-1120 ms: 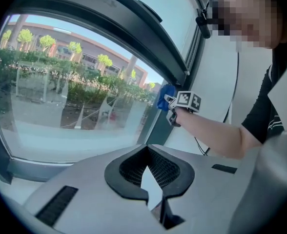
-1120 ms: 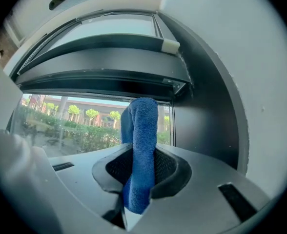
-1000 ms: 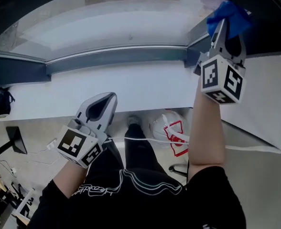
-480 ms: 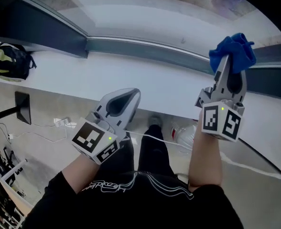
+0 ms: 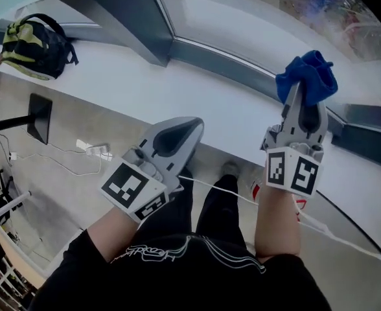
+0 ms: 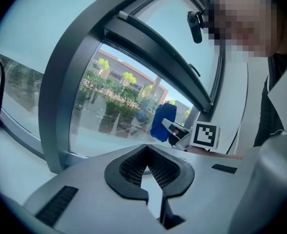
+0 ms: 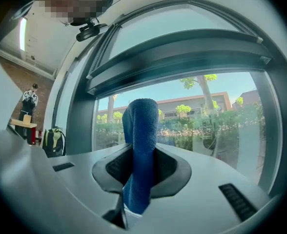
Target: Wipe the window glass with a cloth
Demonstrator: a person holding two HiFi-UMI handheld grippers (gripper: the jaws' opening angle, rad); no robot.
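Observation:
A blue cloth [image 5: 307, 76] [image 7: 140, 150] sticks up from my right gripper [image 5: 302, 94], which is shut on it. The bunched cloth is held a little short of the window glass [image 5: 255, 18] [image 7: 182, 116], above the white sill [image 5: 177, 96]. My left gripper [image 5: 189, 127] is shut with nothing in it, low over the sill's front edge, left of the right gripper. In the left gripper view the jaws [image 6: 148, 167] meet, and the blue cloth [image 6: 162, 122] and right gripper show beyond them by the glass [image 6: 119, 101].
A dark window frame post [image 5: 122, 11] divides the panes at the upper left. A green and black backpack [image 5: 32, 44] lies on the sill at the far left. Cables [image 5: 80, 151] and a monitor stand [image 5: 38, 118] are on the floor below.
The head view has swung left and down, bringing the frame post and backpack further in. Both grippers stay side by side; the right gripper keeps the cloth, now lower in view.

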